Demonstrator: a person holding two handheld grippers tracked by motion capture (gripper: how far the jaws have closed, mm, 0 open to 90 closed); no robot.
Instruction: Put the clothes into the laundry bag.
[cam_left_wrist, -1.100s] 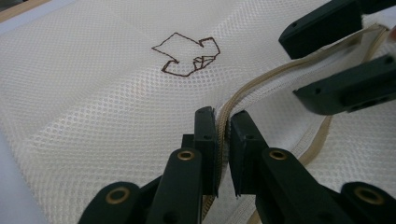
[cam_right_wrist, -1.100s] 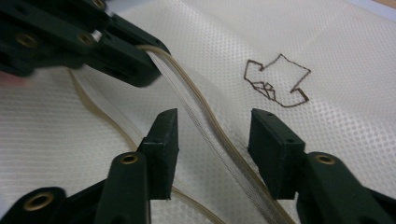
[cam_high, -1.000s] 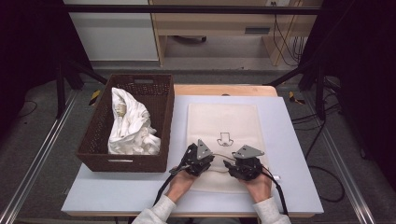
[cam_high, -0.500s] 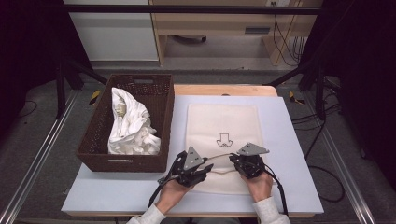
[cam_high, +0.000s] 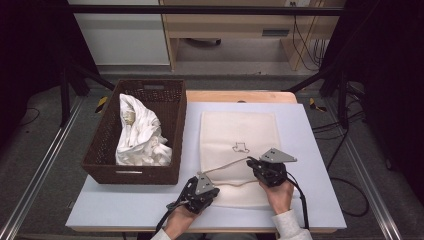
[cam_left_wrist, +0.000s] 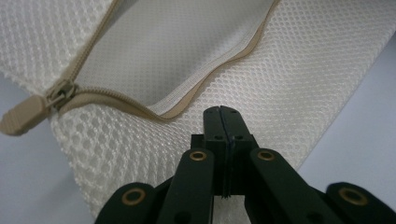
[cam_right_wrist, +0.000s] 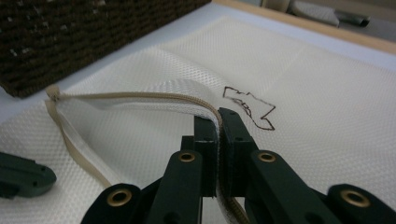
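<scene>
On table: unzipped mesh bag, wicker basket.

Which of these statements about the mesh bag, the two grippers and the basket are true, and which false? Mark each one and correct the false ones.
1. The mesh laundry bag lies flat on the table. True.
2. The bag's zipper is fully closed. False: it is partly open, its edges apart.
3. The right gripper pinches the zipper's upper edge. True.
4. The left gripper stands wide open. False: its jaws are shut, just closed.
5. The wicker basket is empty. False: white cloth lies in it.
</scene>
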